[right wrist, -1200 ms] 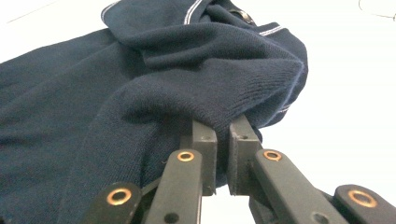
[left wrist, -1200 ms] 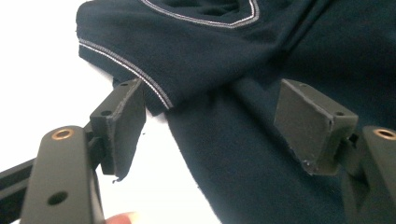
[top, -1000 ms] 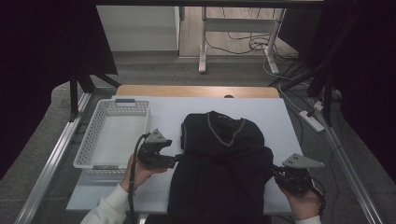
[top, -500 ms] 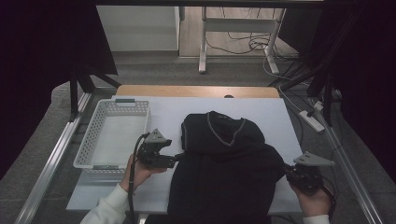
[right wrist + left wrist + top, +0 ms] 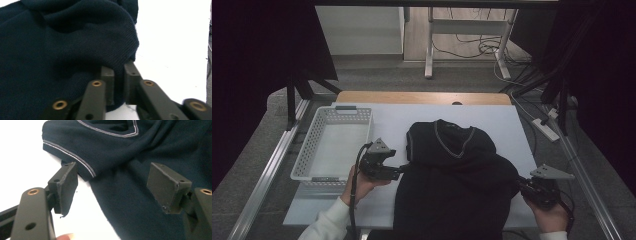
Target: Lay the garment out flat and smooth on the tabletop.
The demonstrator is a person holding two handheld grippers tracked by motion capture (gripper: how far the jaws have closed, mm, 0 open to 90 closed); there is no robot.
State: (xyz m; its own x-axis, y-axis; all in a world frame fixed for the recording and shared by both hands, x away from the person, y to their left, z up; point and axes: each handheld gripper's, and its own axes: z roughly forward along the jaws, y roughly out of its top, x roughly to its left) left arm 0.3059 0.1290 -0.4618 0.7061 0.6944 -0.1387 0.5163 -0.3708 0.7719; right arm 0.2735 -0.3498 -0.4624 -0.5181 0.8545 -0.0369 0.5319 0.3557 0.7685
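White tabletop (image 5: 512,125) spreads under everything we see, smooth and matte, with a wooden strip along its far edge. Nearest us, our right gripper (image 5: 532,189) sits at the right edge of the dark navy sweater (image 5: 457,190); in the right gripper view a fold of the knit lies in the narrow gap between its pads (image 5: 108,82), and the jaws have just been easing apart, though the cloth is still caught there. Our left gripper (image 5: 404,169) rests at the sweater's left edge, jaws wide open; in the left gripper view its pads (image 5: 67,182) stand on either side of the fabric near a short sleeve hem trimmed with a pale stitched stripe, pressing nothing. That sweater lies flat in the middle of the table, soft and finely ribbed, its V-neck collar with the same pale trim pointing away from us. Farther left stands a white plastic basket (image 5: 307,150), rectangular, with perforated walls, and nothing inside. Beyond the table, grey floor carries cables and desk legs.
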